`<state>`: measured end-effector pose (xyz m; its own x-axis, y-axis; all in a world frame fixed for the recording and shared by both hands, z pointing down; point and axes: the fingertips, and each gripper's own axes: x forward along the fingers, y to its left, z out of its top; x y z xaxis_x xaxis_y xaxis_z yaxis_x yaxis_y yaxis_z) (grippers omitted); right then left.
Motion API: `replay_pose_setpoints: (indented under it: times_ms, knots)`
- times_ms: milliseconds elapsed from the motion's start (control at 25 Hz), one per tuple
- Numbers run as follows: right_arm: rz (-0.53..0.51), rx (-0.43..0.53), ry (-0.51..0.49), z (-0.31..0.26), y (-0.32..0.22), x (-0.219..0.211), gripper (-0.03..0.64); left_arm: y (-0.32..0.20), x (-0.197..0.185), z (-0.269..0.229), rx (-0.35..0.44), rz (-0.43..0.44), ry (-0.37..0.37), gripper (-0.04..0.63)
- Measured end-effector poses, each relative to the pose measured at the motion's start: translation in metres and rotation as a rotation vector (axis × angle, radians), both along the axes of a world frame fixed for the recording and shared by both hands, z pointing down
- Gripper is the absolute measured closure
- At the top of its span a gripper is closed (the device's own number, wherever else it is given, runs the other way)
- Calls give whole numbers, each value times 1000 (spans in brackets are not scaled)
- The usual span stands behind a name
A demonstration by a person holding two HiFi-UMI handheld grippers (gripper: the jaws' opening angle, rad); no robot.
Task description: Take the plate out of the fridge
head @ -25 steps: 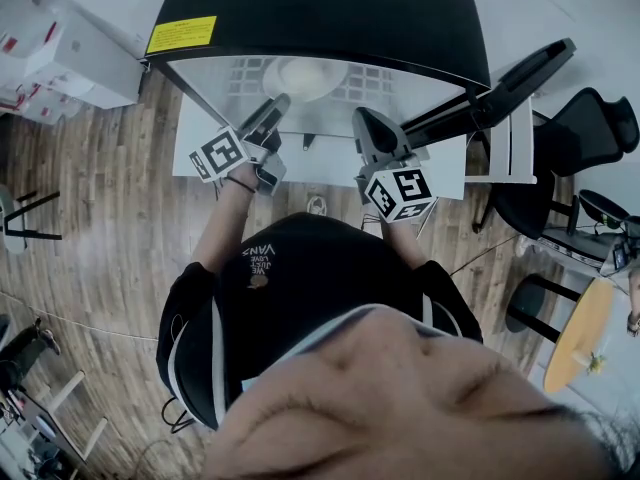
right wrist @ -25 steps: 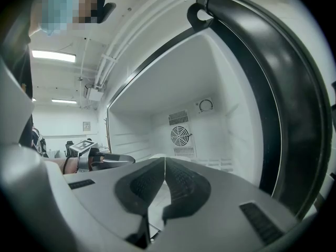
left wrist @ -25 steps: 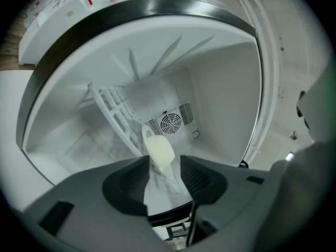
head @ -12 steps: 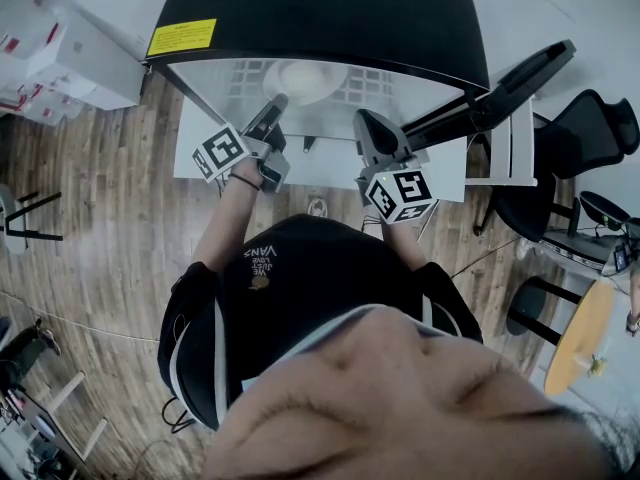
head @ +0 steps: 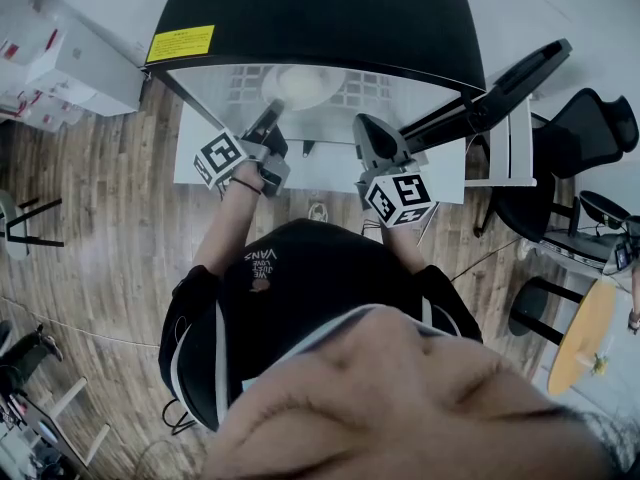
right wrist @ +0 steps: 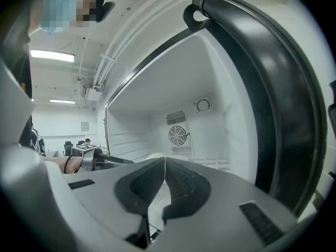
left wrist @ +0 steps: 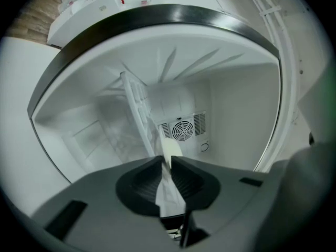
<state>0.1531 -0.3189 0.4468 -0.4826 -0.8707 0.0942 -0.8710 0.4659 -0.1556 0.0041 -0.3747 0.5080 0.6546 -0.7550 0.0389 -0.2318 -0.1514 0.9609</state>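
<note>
A pale round plate (head: 305,80) lies on the wire shelf (head: 372,84) inside the open fridge (head: 320,13). My left gripper (head: 268,118) reaches in to the plate's near left rim. In the left gripper view its jaws (left wrist: 166,159) are closing, and the plate's cream rim (left wrist: 171,150) sits edge-on in the narrow gap with the pads against it. My right gripper (head: 363,125) hovers at the fridge mouth, to the right of the plate, shut with nothing in it (right wrist: 165,161). From the right gripper view the left gripper (right wrist: 113,161) shows low at the left.
The fridge door (head: 500,73) stands open at the right. A fan grille (left wrist: 182,130) sits on the fridge's back wall. White boxes (head: 60,53) are stacked at the left, with a black chair (head: 590,128) and a round yellow table (head: 580,338) at the right.
My left gripper has pushed a little further into the fridge to the plate's rim, and its jaws have narrowed. The right gripper has barely moved.
</note>
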Motion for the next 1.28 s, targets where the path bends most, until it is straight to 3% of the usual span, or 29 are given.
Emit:
replay_pose_setpoints:
  times_ms: [1280]
  knots:
    - [21, 11, -11, -5, 11, -7, 604, 26, -7, -4, -17, 26, 56, 541]
